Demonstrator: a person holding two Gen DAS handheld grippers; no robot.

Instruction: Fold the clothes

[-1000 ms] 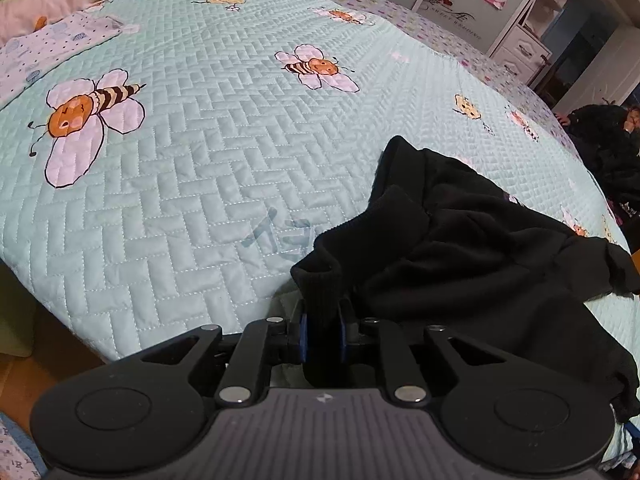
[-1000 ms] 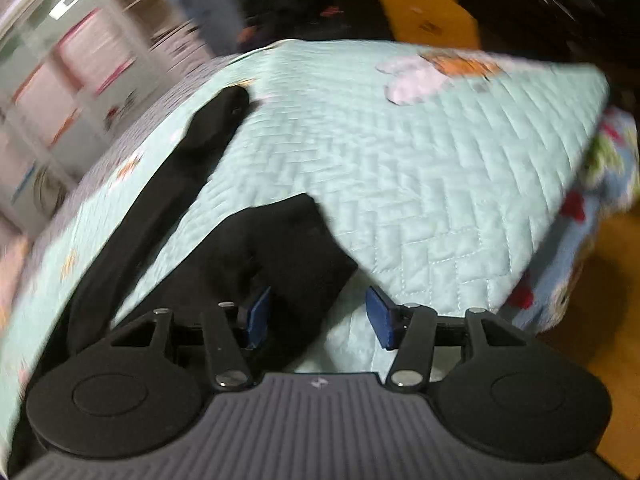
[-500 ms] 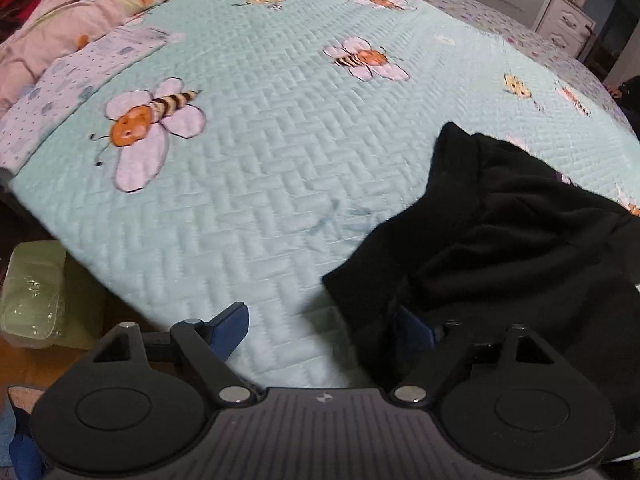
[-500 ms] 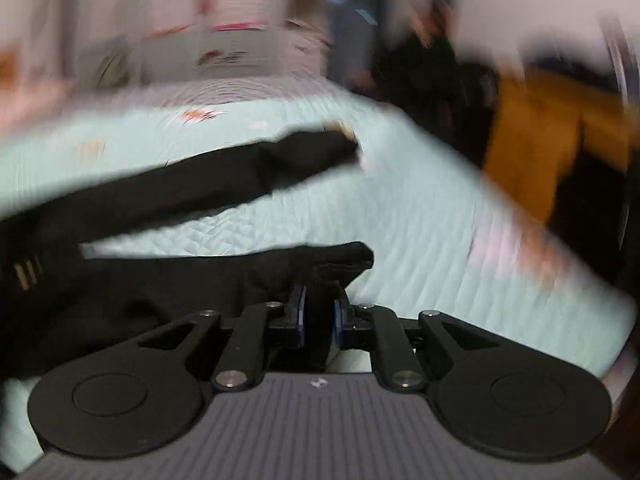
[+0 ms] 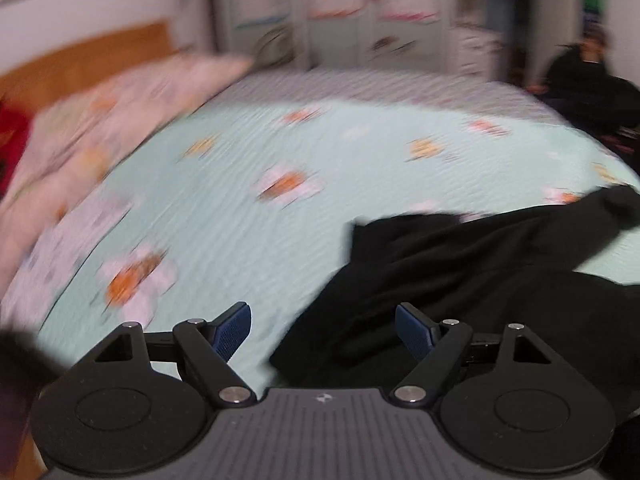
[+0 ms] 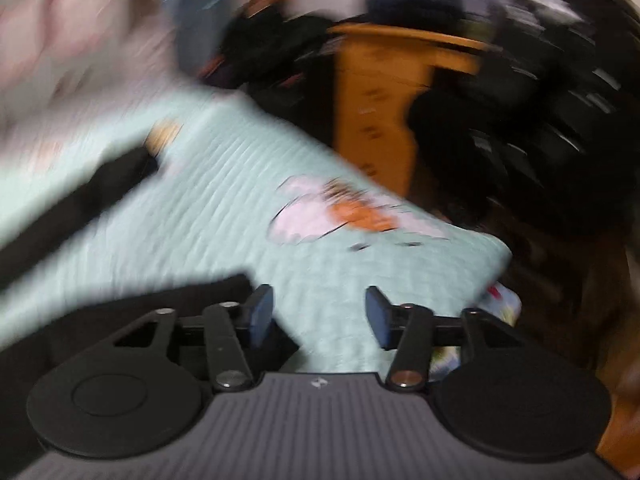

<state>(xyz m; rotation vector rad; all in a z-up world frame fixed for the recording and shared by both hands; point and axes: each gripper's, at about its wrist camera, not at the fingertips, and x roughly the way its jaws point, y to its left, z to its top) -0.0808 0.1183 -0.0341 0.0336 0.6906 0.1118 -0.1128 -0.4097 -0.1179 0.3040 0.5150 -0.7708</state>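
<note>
I read this as the gap between two folds: neither hand-held gripper has cloth in it, and the black garment (image 5: 460, 280) lies loose on the bed (image 5: 248, 216), not yet a tidy packet. My left hand-held gripper (image 5: 323, 328) stands wide, with nothing pressed between its blue pads (image 5: 232, 330). The garment's near edge shows in the gap toward the right pad, but it lies on the quilt beyond the pads, not in a grip. From there the dark cloth spreads away to the right across the mint bee-print quilt, with one strip trailing toward the far right edge of the bed.

My right hand-held gripper (image 6: 319, 312) is opening, and only bare quilt shows between its jaws. A dark edge of the garment (image 6: 168, 300) lies just beside its left pad, and a long black strip, a sleeve or a leg, I cannot tell which, runs off to the upper left. Both views are smeared, so fine creases are lost to me.

Next, I judge, I need to pick a fresh pair of edges, probably the near hem on each side, bring both grippers down onto the cloth, pinch a single layer cleanly and carry it over the body of the garment.
</note>
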